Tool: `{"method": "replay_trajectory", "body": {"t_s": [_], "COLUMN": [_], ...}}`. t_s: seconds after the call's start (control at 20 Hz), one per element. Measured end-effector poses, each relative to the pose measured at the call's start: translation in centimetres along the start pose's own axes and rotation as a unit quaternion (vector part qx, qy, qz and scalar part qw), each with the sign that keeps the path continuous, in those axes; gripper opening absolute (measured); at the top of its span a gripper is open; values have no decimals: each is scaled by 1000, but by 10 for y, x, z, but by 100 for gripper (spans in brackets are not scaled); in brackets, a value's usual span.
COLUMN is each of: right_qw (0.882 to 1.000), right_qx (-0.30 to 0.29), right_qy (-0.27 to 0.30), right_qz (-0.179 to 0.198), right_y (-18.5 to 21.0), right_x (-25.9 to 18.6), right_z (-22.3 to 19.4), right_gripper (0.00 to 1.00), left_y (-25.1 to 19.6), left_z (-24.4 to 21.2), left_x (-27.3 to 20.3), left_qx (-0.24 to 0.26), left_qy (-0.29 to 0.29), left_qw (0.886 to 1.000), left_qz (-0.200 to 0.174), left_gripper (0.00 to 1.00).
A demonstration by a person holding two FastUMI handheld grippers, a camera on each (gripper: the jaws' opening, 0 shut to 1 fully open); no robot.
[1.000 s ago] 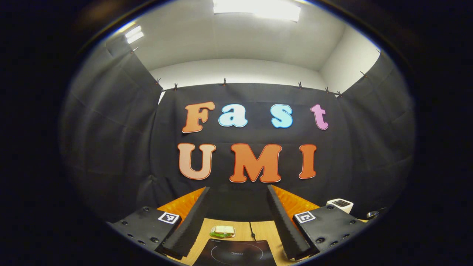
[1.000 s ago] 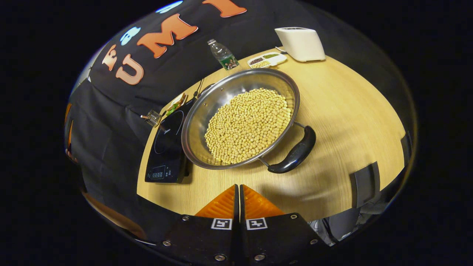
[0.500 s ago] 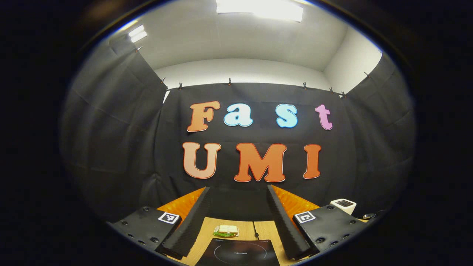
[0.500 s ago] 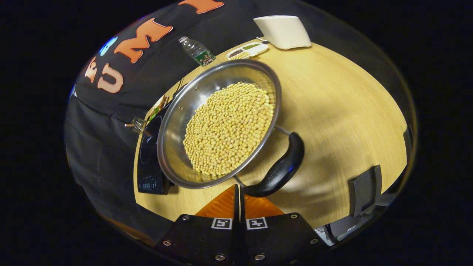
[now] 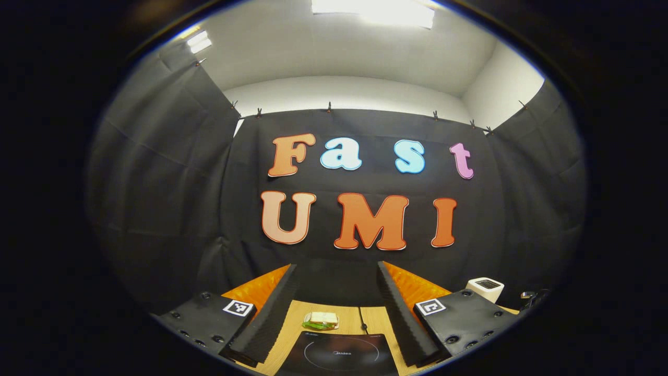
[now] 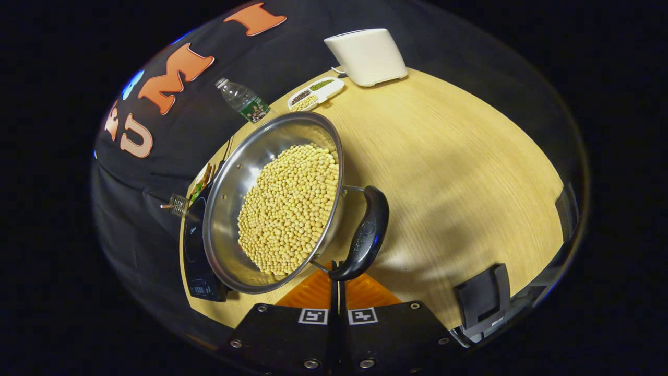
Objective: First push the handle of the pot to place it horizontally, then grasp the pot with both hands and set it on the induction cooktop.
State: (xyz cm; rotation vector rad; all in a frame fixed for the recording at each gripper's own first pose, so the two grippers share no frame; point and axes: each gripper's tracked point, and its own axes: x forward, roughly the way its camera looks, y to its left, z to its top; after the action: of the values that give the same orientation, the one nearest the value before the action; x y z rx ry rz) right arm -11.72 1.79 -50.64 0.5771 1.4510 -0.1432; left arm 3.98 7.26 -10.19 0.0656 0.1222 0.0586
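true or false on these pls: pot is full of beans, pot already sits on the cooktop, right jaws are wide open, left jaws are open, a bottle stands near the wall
1. The pot holds beans. True.
2. The pot already sits fully on the cooktop. False: it rests on the table beside the cooktop, its rim overlapping it in the right gripper view.
3. The right gripper has its jaws wide open. False: they are shut together, right at the pot's handle.
4. The left gripper has its jaws open. True.
5. A bottle stands near the wall. True.
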Motion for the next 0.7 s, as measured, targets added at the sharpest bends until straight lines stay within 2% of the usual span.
{"method": "replay_trajectory", "body": {"t_s": [0.4,0.7], "right_qw": [999,998], "right_qx": [-4,19], "right_qy": [-21,-30], "right_qz": [-47,-47], "right_y": [-7,-9], "right_x": [18,28], "right_z": [39,63], "right_gripper": [0,0], "left_y": [-1,-10], "left_z": [-7,-25], "left_x": [7,13], "left_qx": [14,14], "left_qy": [11,29], "left_qw": [1000,999], "left_qz": [-3,-20], "left_gripper": [98,98]}}
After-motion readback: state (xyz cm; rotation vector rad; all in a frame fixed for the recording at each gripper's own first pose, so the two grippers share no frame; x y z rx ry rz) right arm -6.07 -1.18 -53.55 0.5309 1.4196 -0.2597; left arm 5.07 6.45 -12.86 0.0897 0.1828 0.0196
